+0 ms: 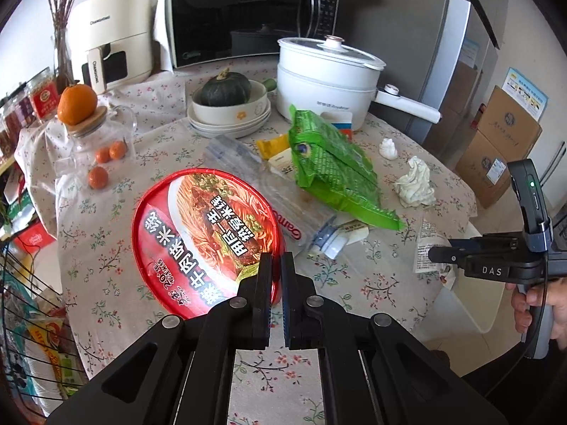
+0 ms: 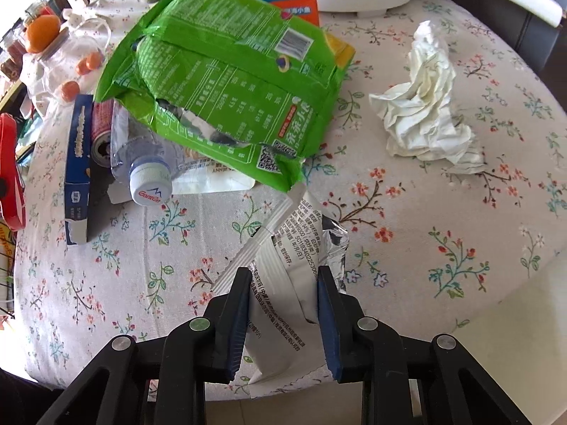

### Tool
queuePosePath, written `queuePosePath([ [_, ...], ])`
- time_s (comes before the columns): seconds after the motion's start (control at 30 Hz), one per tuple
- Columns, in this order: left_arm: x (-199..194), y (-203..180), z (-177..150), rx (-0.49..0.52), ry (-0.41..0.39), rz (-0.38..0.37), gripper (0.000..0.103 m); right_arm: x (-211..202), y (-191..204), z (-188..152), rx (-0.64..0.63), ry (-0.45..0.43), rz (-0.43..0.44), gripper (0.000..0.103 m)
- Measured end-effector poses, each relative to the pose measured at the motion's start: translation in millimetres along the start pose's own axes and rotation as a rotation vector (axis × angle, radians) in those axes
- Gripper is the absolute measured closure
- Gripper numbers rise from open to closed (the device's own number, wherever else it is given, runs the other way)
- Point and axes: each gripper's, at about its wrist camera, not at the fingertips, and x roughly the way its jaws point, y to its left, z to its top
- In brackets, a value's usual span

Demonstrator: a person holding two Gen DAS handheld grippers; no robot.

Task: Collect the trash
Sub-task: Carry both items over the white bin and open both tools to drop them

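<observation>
The round bench (image 1: 106, 248) wears a floral cloth and carries nearly everything in sight. At its back stand a black-fronted microwave (image 1: 248, 17), a white Royalstar electric pot (image 1: 326, 81) with a lid and side handle, and a cream Changhong appliance (image 1: 110, 35). A dark green squash (image 1: 225, 88) sits in a bowl on stacked plates beside the pot.

Among the trash, the torn green snack bag (image 2: 226, 99) is the biggest piece, lying crumpled near the middle of the bench over a clear water bottle (image 2: 149, 163) with a pale blue cap and a red drink can (image 2: 102, 131). A torn blue carton (image 2: 78, 163) lies just beside the can. The red instant noodle lid (image 1: 209, 233) is tilted up at the near left, its rim pinched between the left tongs (image 1: 276, 265), which are almost fully together on it. A crumpled white tissue (image 2: 425, 106) rests well apart on the right side of the bench, and a smaller wad (image 1: 388, 148) lies farther back.

The white foil-lined wrapper (image 2: 283, 276) sits at the near edge of the bench between the right tongs (image 2: 283, 283), whose two fingers press against its sides. Small oranges (image 1: 106, 166) lie in a glass jar at the left.
</observation>
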Motion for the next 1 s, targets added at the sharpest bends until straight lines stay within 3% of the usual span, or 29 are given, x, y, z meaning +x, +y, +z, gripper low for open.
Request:
queuePosePath([
  [0.4, 4.5, -107.8, -3.4, 0.21, 0.014, -0.106, 0.099, -45.4, -49.0, -10.4, 0.103, -0.09, -0.034, 0.071],
  [1.0, 39.3, -263.5, -29.4, 0.458, 0.08, -0.267, 0.099, -98.0, -180.2, -91.7, 0.319, -0.119, -0.145, 0.071],
])
